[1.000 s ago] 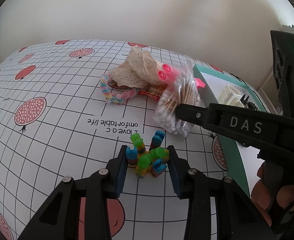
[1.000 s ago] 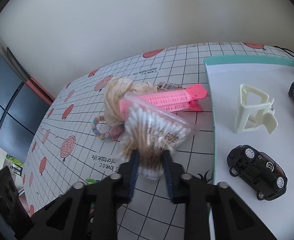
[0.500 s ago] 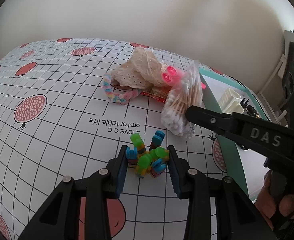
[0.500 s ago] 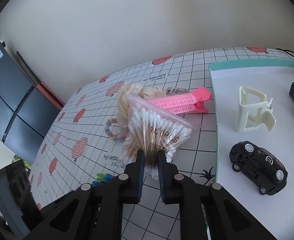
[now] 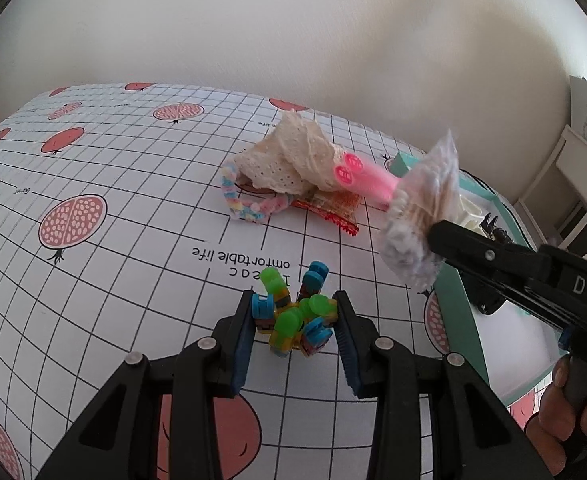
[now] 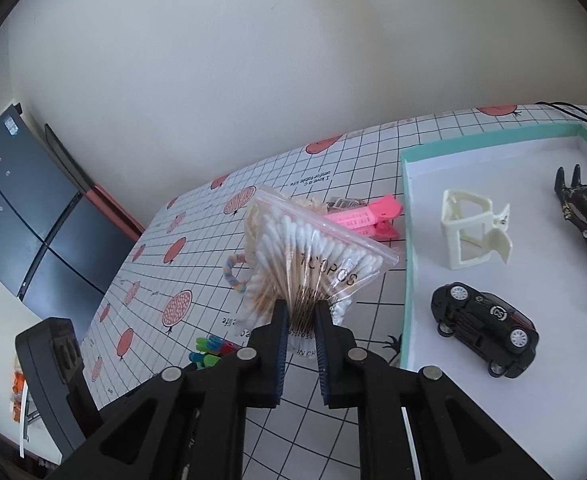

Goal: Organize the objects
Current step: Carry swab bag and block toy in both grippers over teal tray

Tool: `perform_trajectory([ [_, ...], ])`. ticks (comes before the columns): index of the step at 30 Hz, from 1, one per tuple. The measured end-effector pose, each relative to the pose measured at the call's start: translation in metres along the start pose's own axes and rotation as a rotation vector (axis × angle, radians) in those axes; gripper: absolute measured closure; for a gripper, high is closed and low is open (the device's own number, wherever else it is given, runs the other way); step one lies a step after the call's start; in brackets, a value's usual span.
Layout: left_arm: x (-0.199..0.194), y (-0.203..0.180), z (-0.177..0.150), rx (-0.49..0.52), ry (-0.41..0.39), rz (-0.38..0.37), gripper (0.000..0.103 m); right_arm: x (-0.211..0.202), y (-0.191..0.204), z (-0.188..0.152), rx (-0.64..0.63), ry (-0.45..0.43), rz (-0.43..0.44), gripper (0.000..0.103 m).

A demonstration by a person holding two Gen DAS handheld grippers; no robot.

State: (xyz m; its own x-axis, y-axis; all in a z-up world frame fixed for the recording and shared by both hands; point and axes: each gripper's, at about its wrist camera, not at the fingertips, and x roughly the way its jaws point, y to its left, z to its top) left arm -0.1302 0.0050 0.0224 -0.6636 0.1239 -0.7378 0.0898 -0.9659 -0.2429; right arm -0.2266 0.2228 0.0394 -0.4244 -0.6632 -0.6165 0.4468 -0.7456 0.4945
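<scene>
currently: right gripper (image 6: 298,320) pinching swab bag (image 6: 313,256) tight mid-frame, likely heading for tray (image 6: 407,240); left gripper (image 5: 293,320), part-open, gripping clips (image 5: 293,312).

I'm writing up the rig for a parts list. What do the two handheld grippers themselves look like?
Both the left gripper and the right gripper are matte black plastic, with angular linkage arms joined by silver round pins. Their jaws carry blue ribbed pads. Seen from the left wrist, the right gripper's side bears white letters "DAS", cut off at the picture's edge. No cables or sleeves are visible.
</scene>
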Motion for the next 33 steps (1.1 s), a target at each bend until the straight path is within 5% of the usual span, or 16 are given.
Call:
perform_trajectory([
  [20, -0.014, -0.025, 0.007, 0.024, -0.082, -0.031, 0.064, -0.064, -0.05, 0.007, 0.08, -0.158, -0.057, 0.089],
  [33, -0.022, -0.108, 0.023, 0.149, -0.096, -0.173, 0.064, -0.1, -0.093, 0.011, 0.15, -0.239, -0.163, 0.089],
])
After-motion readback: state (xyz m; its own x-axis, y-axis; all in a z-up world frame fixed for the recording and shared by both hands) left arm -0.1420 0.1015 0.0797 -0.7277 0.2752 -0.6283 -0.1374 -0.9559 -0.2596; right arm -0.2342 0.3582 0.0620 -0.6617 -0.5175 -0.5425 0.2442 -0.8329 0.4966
